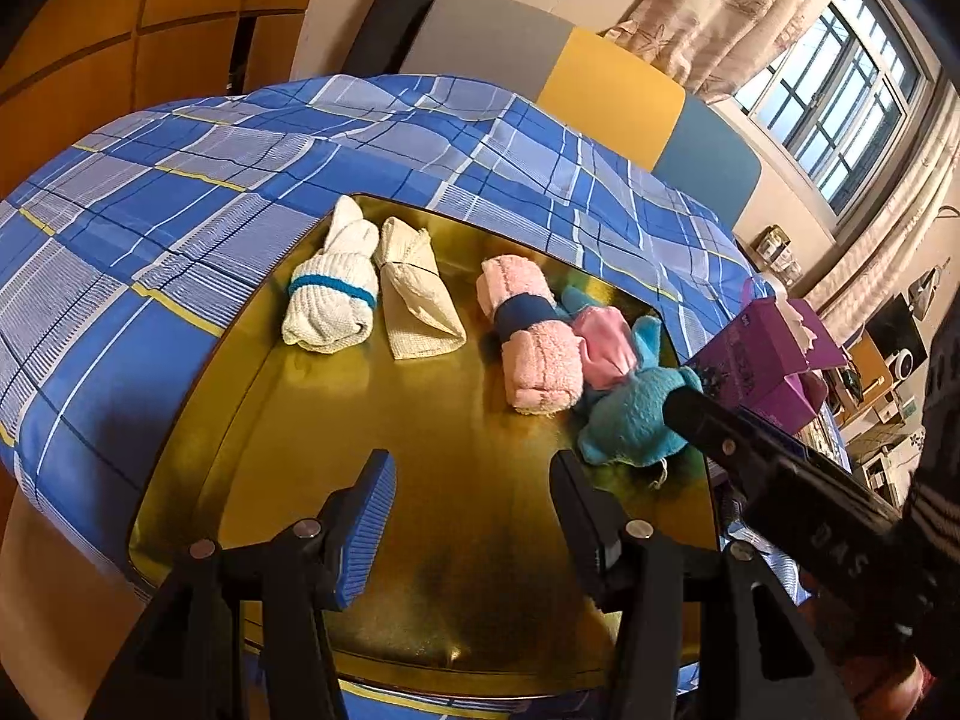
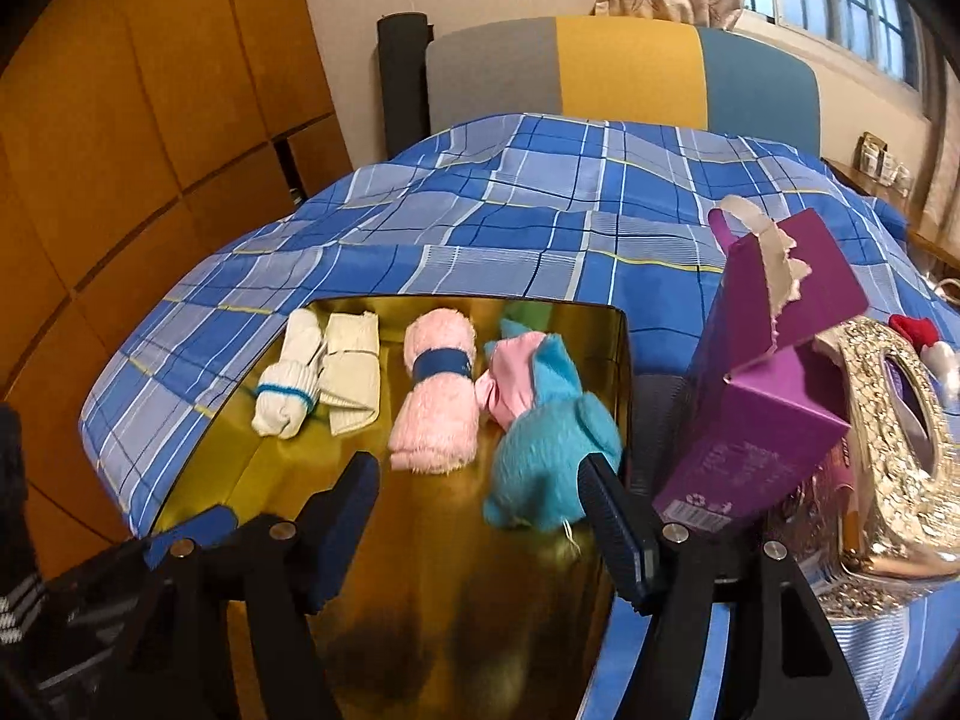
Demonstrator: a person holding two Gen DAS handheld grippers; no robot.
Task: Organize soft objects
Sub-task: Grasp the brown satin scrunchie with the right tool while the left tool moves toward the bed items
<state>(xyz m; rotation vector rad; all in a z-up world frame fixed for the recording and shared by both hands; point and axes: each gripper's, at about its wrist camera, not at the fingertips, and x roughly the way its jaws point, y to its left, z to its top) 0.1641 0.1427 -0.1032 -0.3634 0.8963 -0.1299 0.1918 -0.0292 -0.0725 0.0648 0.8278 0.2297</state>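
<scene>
**Tray contents, left to right**

My left gripper (image 1: 474, 516) hangs over the near end of the shiny gold metal tray (image 1: 420, 540), fingers spread, nothing between them. On the tray, far left: a rolled white knitted sock with a blue stripe (image 1: 330, 300). Touching it: a folded cream knitted cloth (image 1: 417, 300). Near that, across a gap: a rolled pink fluffy towel with a dark blue band (image 1: 531, 345). Against the towel: a turquoise plush toy with a pink part (image 1: 630, 414).

My right gripper (image 2: 480, 516) is spread too, holding nothing; its right finger sits just beside the toy. Beside the tray: a torn purple cardboard box (image 2: 762, 396), then a glittery gold tissue holder (image 2: 894, 456), all on the blue plaid bedsheet (image 2: 510, 222).
</scene>
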